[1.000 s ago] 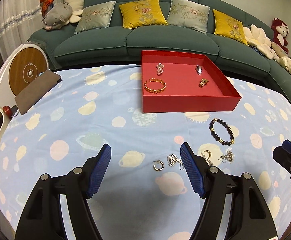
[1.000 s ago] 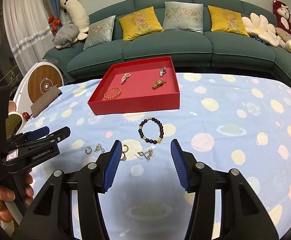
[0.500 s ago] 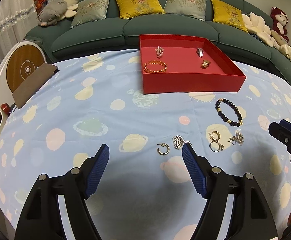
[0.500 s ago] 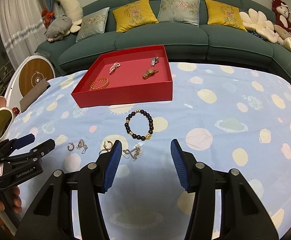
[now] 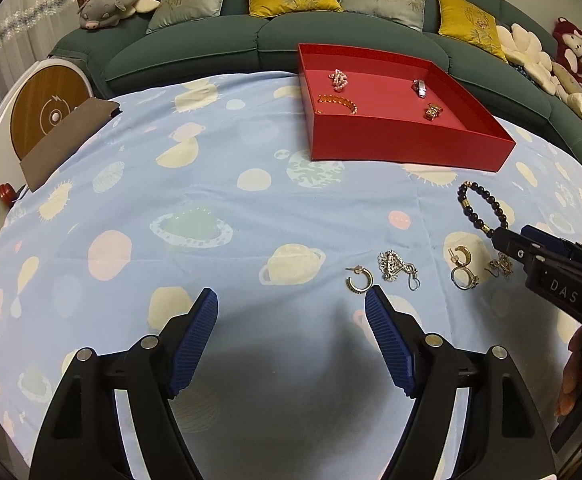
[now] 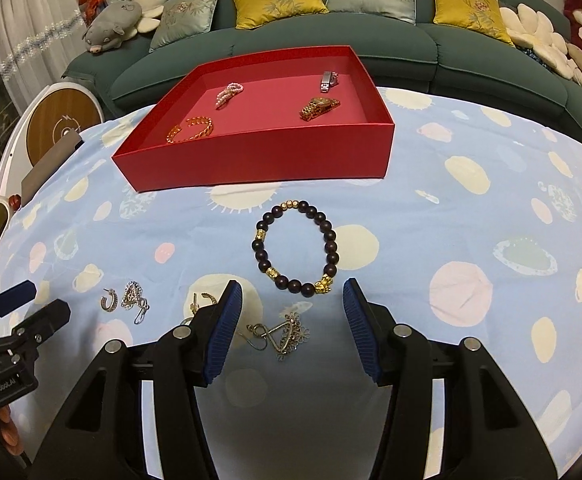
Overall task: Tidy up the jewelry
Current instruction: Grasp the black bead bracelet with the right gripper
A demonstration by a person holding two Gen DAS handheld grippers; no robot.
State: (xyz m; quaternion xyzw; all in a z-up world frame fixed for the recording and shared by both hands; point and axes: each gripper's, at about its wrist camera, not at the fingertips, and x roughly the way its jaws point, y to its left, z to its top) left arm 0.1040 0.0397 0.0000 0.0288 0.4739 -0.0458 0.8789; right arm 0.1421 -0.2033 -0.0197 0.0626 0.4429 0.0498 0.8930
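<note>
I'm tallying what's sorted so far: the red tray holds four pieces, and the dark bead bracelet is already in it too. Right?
Not quite. The red tray does hold four pieces, but the bead bracelet is not in it: it lies on the cloth in front of the tray, just ahead of the right gripper. The right wrist view shows this.

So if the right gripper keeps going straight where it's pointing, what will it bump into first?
Probably the dangly silver earring, which lies on the tablecloth between the open fingers of the right gripper. The dark bead bracelet lies just beyond it. Depth is hard to judge, so it might reach bare cloth first.
</note>
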